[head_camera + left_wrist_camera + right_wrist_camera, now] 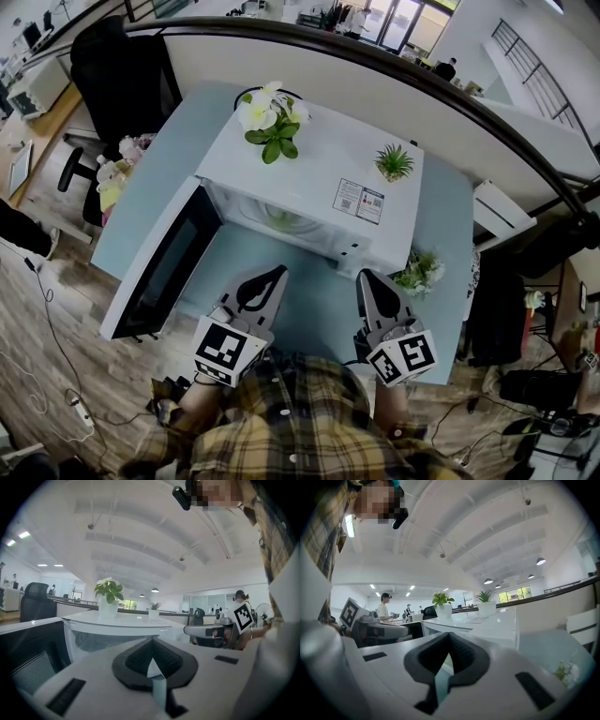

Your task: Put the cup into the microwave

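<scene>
Tongs on both sides are closed and empty. On my left tongs [279, 272] the gripper view shows the dark pads [136, 660] meeting at a thin seam with nothing between them. My right tongs [364, 275] look the same, pads [461, 656] pressed together on nothing. In the head view the two sit side by side, apart from each other, low over the pale blue counter [319, 300], with their tips pointing at the front of the white microwave [319, 178].

The microwave door [164, 267] stands swung wide to the left, just beside my left tongs. Inside the open cavity, ahead of the left tongs and clear of both tips, I see a pale greenish round shape that I take to be the cup [281, 218]. It is too faint for me to be certain of its outline.

On top of the microwave stand a pot of white flowers [272, 117] toward the left and a small spiky green plant [394, 161] toward the right, with a printed label [359, 201] near the front edge. Another leafy sprig [419, 272] lies on the counter just right of my right tongs. A black office chair [117, 75] stands beyond the counter's far left corner.
</scene>
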`<state>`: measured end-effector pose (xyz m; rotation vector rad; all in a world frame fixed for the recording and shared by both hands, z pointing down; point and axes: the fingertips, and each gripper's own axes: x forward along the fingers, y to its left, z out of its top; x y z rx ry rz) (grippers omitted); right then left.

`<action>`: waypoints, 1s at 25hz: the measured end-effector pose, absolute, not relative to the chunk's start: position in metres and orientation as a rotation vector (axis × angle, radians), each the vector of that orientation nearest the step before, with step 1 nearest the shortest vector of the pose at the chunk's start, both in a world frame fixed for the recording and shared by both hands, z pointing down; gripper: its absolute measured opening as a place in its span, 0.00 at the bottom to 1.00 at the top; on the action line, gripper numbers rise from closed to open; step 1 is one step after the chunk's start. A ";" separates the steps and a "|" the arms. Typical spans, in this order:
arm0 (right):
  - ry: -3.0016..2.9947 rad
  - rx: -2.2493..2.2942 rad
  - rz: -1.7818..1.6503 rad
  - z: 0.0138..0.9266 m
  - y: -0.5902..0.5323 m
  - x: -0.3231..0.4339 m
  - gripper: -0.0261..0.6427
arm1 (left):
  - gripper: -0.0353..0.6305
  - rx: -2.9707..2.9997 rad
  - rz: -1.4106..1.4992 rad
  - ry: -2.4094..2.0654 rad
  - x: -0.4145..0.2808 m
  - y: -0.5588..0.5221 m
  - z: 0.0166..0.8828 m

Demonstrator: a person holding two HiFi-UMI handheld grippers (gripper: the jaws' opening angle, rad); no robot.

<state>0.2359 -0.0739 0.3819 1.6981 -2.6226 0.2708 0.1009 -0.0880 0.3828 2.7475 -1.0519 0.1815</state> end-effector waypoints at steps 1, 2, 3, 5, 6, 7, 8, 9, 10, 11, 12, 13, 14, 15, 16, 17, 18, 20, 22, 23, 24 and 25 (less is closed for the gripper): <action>-2.624 1.697 0.270 0.382 -0.074 0.236 0.04 | 0.04 2.748 0.182 -1.053 0.101 -0.088 0.383; -2.625 1.696 0.269 0.381 -0.074 0.235 0.04 | 0.04 2.748 0.183 -1.055 0.101 -0.088 0.383; -2.626 1.696 0.271 0.381 -0.074 0.235 0.04 | 0.04 2.748 0.183 -1.057 0.101 -0.088 0.383; -2.629 1.698 0.278 0.382 -0.074 0.236 0.04 | 0.04 2.748 0.185 -1.061 0.101 -0.088 0.383; -2.630 1.698 0.280 0.382 -0.074 0.236 0.04 | 0.04 2.748 0.186 -1.063 0.101 -0.087 0.384; -2.631 1.698 0.282 0.382 -0.074 0.236 0.04 | 0.04 2.748 0.186 -1.066 0.100 -0.087 0.384; -2.632 1.698 0.282 0.382 -0.074 0.236 0.04 | 0.04 2.747 0.185 -1.068 0.100 -0.087 0.384; -2.631 1.698 0.282 0.383 -0.073 0.236 0.04 | 0.04 2.747 0.184 -1.070 0.100 -0.087 0.383; -2.631 1.699 0.282 0.383 -0.073 0.237 0.04 | 0.04 2.746 0.183 -1.072 0.100 -0.087 0.383; -2.630 1.701 0.280 0.383 -0.072 0.237 0.04 | 0.04 2.746 0.182 -1.075 0.099 -0.086 0.383; -2.629 1.702 0.278 0.383 -0.071 0.237 0.04 | 0.04 2.746 0.182 -1.077 0.099 -0.086 0.383; -2.628 1.704 0.277 0.383 -0.071 0.238 0.04 | 0.04 2.746 0.182 -1.080 0.099 -0.086 0.383; -2.627 1.707 0.276 0.383 -0.071 0.238 0.04 | 0.04 2.745 0.183 -1.082 0.099 -0.086 0.383; -2.626 1.710 0.276 0.383 -0.070 0.239 0.04 | 0.04 2.745 0.182 -1.084 0.098 -0.086 0.383; -2.623 1.714 0.276 0.383 -0.070 0.239 0.04 | 0.04 2.745 0.182 -1.085 0.098 -0.086 0.383; -2.621 1.717 0.277 0.384 -0.070 0.240 0.04 | 0.04 2.745 0.182 -1.085 0.099 -0.086 0.383; -2.618 1.720 0.278 0.384 -0.070 0.241 0.04 | 0.04 2.746 0.183 -1.086 0.099 -0.086 0.383; -2.613 1.725 0.281 0.385 -0.069 0.242 0.04 | 0.04 2.746 0.183 -1.088 0.098 -0.086 0.383; -2.610 1.728 0.283 0.386 -0.069 0.243 0.04 | 0.04 2.746 0.181 -1.088 0.098 -0.086 0.383; -2.609 1.729 0.285 0.386 -0.068 0.243 0.04 | 0.04 2.745 0.182 -1.087 0.098 -0.085 0.383; -2.607 1.729 0.286 0.386 -0.068 0.243 0.04 | 0.04 2.744 0.185 -1.085 0.098 -0.085 0.383; -2.605 1.729 0.287 0.386 -0.068 0.243 0.04 | 0.04 2.745 0.190 -1.083 0.098 -0.085 0.383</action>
